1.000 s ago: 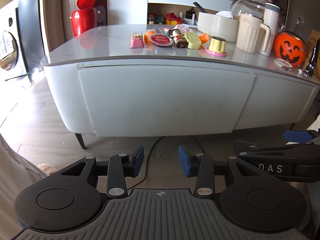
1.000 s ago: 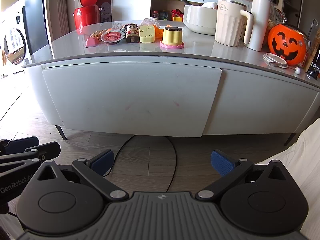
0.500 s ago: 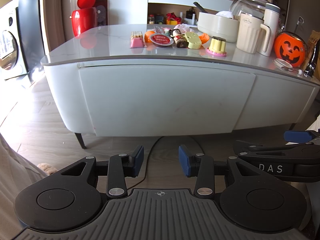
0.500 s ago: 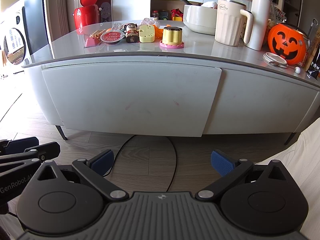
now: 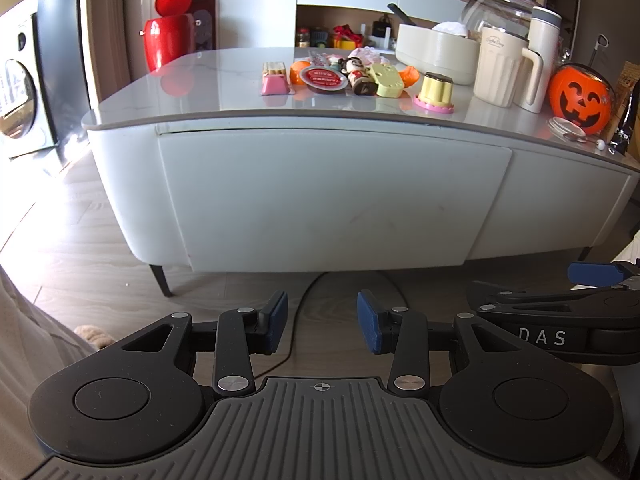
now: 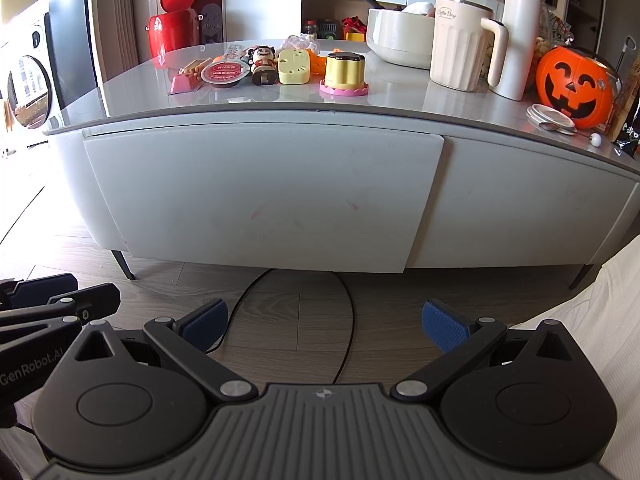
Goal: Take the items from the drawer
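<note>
Drawer front (image 6: 264,196), a wide pale panel, sits closed in the side of the low white cabinet (image 5: 560,208), below the glossy worktop (image 5: 224,84) and facing both cameras. Nothing stands between it and the grippers except bare wood floor (image 6: 288,312) and a black cable (image 6: 348,320) looping out from under the cabinet. On the worktop, a big white bowl (image 6: 396,46) sits at the back, with a cream jug (image 6: 460,46) reading "Coffee Day" and a tall white flask (image 6: 516,36) beside it. Farther right is an orange pumpkin pail (image 6: 574,86). A red bin (image 6: 174,30) stands behind the far left corner. Small toys cluster mid-top: a yellow pudding cup (image 6: 345,72), a yellow cheese block (image 6: 295,66), a figurine (image 6: 264,64), a red-lidded tub (image 6: 224,73) and a pink box (image 6: 185,80). The left gripper (image 5: 322,320) hangs with its fingers parted and empty; the right gripper (image 6: 324,326) has its fingers spread wider, also empty. Lettering "DAS" and "GenRobot.AI" shows on their bodies.
</note>
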Motion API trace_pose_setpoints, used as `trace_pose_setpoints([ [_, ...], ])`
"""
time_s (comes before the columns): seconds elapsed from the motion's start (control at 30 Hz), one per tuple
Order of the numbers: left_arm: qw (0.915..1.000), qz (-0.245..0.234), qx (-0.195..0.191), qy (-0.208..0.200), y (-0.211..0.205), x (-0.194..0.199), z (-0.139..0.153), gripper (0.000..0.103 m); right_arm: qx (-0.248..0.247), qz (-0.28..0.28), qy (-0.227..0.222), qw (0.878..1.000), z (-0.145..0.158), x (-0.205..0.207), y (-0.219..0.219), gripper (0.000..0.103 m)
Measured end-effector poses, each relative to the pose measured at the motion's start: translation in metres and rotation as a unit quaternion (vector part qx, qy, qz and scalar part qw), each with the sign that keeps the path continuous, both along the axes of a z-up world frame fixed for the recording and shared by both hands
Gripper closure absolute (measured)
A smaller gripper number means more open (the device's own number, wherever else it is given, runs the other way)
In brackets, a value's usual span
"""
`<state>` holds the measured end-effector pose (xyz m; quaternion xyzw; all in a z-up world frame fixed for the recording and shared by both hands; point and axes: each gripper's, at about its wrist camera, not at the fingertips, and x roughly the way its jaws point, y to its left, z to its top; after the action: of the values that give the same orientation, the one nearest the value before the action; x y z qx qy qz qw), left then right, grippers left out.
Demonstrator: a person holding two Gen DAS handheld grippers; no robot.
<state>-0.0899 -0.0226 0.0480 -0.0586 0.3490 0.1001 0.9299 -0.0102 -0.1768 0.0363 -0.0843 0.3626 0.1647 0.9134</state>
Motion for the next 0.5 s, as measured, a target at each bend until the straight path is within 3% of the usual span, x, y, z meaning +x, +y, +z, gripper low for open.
trace_pose_setpoints([
  [0.4, 1.0, -0.009, -0.003, 0.002, -0.0021, 0.0007, -0.0009, 0.061, 0.001, -0.002, 0.004, 1.0, -0.0006, -0.0011, 0.0, 0.0],
  [0.5, 0.9991, -0.034, -0.025, -0.003, -0.0028, 0.0018, -0.0015, 0.088, 0.003, -0.004, 0.006, 1.0, -0.0009, -0.0008, -0.0006, 0.0],
])
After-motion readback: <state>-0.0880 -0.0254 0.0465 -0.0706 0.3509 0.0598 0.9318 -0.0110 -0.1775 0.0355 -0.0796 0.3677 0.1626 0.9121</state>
